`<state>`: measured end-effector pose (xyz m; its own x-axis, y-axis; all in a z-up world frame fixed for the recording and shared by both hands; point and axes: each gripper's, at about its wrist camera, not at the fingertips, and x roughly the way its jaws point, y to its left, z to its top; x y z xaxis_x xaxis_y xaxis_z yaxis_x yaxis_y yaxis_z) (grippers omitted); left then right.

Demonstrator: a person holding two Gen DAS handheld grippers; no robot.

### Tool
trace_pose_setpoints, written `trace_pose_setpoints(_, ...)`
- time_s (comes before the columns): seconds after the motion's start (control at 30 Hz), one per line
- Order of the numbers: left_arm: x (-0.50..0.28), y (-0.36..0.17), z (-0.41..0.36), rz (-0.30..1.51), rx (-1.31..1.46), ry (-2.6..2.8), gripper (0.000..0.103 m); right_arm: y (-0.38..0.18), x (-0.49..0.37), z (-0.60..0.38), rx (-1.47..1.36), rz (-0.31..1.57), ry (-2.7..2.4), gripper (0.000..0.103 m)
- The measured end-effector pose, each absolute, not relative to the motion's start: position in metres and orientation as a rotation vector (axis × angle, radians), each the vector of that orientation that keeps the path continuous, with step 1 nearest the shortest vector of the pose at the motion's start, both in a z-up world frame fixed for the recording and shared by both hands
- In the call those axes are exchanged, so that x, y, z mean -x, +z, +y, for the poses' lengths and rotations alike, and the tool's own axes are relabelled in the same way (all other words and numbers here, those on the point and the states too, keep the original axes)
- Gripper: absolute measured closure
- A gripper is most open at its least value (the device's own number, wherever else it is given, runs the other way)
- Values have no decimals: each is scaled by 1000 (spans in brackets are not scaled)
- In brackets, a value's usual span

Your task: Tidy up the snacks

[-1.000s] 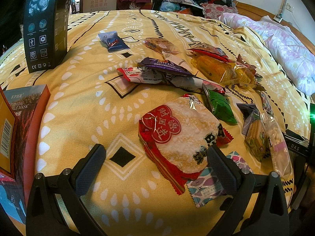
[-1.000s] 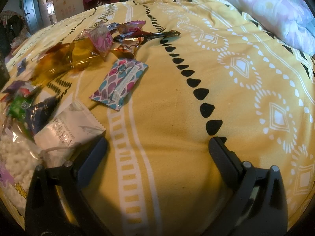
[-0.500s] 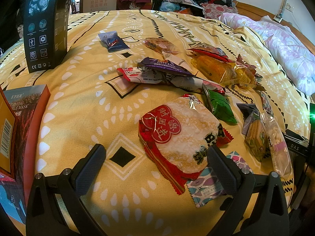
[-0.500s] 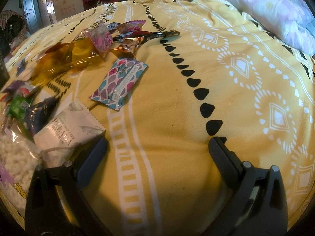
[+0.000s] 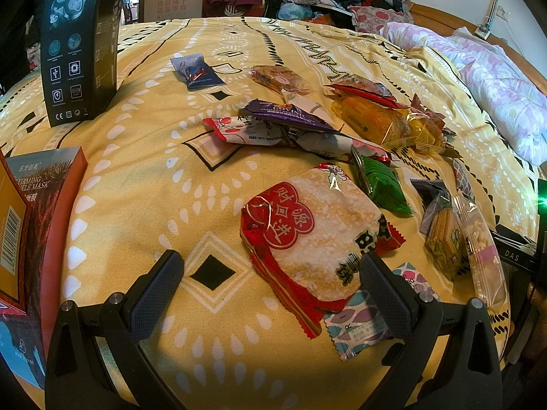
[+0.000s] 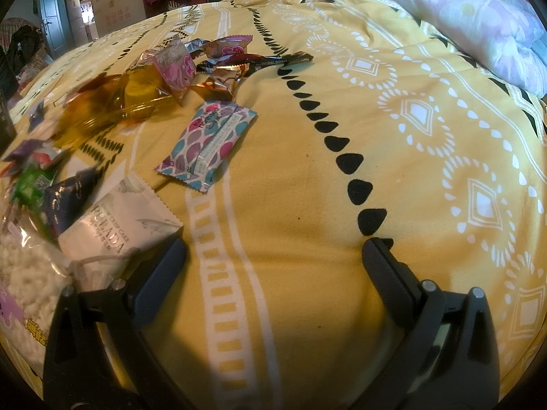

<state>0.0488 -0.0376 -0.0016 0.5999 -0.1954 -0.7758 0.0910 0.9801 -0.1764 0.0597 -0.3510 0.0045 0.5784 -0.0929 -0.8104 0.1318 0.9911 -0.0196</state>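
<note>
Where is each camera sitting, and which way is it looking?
Left wrist: sits on the left tool, low over the bed, looking across the big red rice cracker pack and black box; its two open fingers show.
Right wrist: sits on the right tool, facing the yellow bedspread and white snow crisp cake packet; its open fingers show.
Shared: the bedspread, the amber-wrapped snacks.

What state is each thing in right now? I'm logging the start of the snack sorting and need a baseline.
left gripper: open, holding nothing
right gripper: open, holding nothing
red rice cracker pack: sealed, lying flat
green packet: sealed, lying on the bedspread
black box: standing upright, closed
white Pulada packet: sealed, lying flat
patterned wipe packet: sealed, lying flat, apart from the others
</note>
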Motion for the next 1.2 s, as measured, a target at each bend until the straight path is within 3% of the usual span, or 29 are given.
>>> trace_pose_setpoints(1.2,-49,-2,-38,913,123,-166,0,4,-59,-353,-37,955,-141,0)
